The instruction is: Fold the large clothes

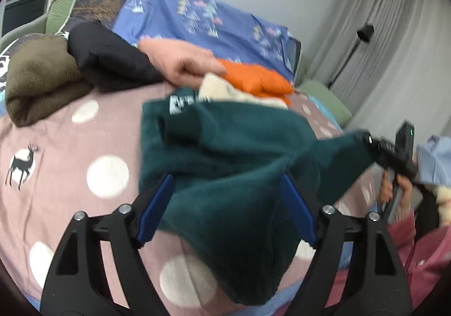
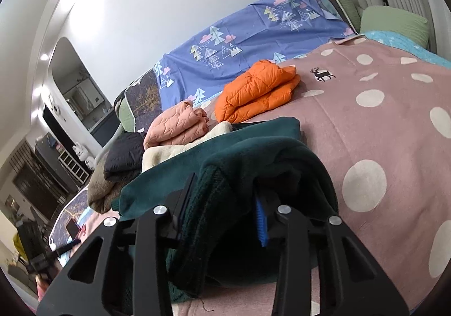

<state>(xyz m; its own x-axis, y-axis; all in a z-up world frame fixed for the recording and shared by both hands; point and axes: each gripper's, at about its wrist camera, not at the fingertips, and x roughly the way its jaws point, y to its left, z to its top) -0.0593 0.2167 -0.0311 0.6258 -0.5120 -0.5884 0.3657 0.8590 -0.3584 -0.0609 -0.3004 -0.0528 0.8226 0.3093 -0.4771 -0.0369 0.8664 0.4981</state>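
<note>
A dark green fleece garment [image 1: 225,152] lies bunched on the pink dotted bedsheet [image 1: 70,152]. My left gripper [image 1: 228,203] stands open, its blue pads [image 1: 157,209] wide apart on either side of the garment's near fold, not pressing it. At the right of the left wrist view my right gripper [image 1: 369,144], held by a person's hand [image 1: 394,189], pulls a corner of the green fabric taut. In the right wrist view my right gripper [image 2: 224,209] is shut on a thick ribbed bunch of the green garment [image 2: 253,147].
Folded clothes line the far side of the bed: a brown fleece [image 1: 39,82], a black jacket [image 1: 110,59], a pink quilted jacket [image 2: 177,124], a cream piece [image 1: 222,90], an orange puffer jacket [image 2: 259,90]. A blue tree-print cover [image 1: 197,17] runs along the wall.
</note>
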